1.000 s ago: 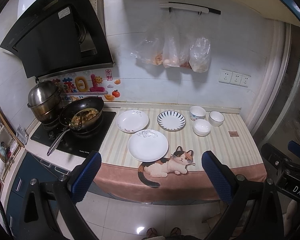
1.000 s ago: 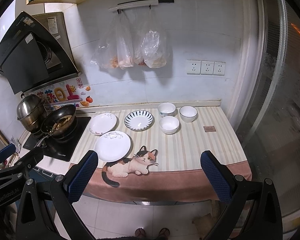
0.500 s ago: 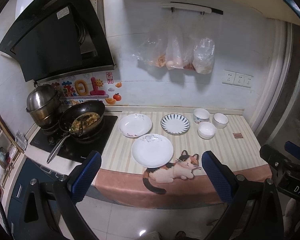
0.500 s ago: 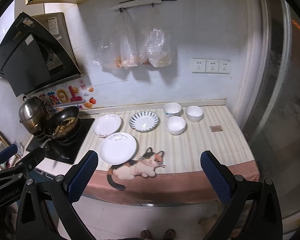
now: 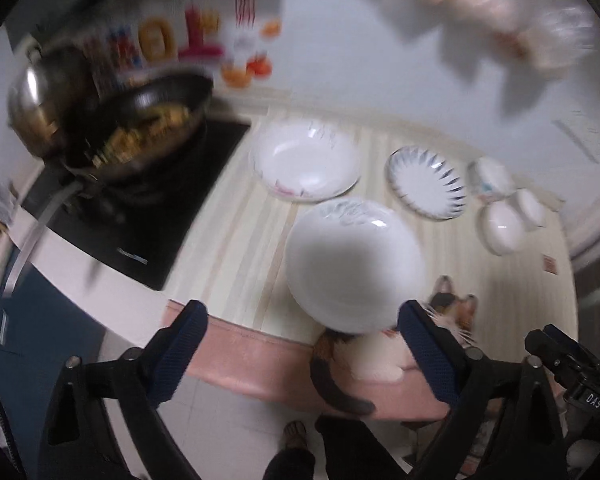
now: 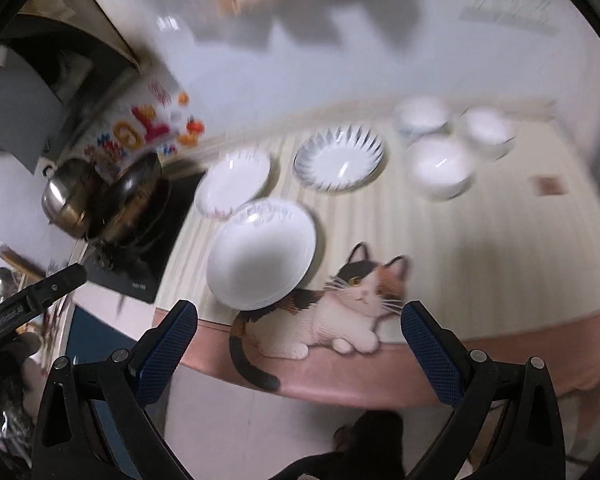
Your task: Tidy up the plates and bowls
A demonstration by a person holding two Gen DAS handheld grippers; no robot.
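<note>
Three plates lie on the striped counter: a plain white plate (image 5: 352, 264) (image 6: 262, 254) nearest the front edge, a second white plate (image 5: 304, 164) (image 6: 234, 182) behind it, and a blue-rayed plate (image 5: 426, 188) (image 6: 338, 160). Three white bowls (image 5: 502, 232) (image 6: 440, 168) cluster at the back right. My left gripper (image 5: 300, 312) hovers over the counter's front edge near the closest plate, its jaws closing, with nothing pressed between the pads. My right gripper (image 6: 299, 312) hangs open above the cat picture, empty. Both views are motion-blurred.
A wok of food (image 5: 140, 132) and a steel pot (image 5: 36, 96) stand on the black cooktop (image 5: 140, 220) at the left. A cat picture (image 6: 340, 304) marks the pink cloth edge (image 6: 380, 368). A person's foot (image 5: 296, 432) shows on the floor below.
Both grippers have dropped and come in toward the counter, now tilted steeply down, so the plates loom larger. The left fingers stand a little closer together than before.
</note>
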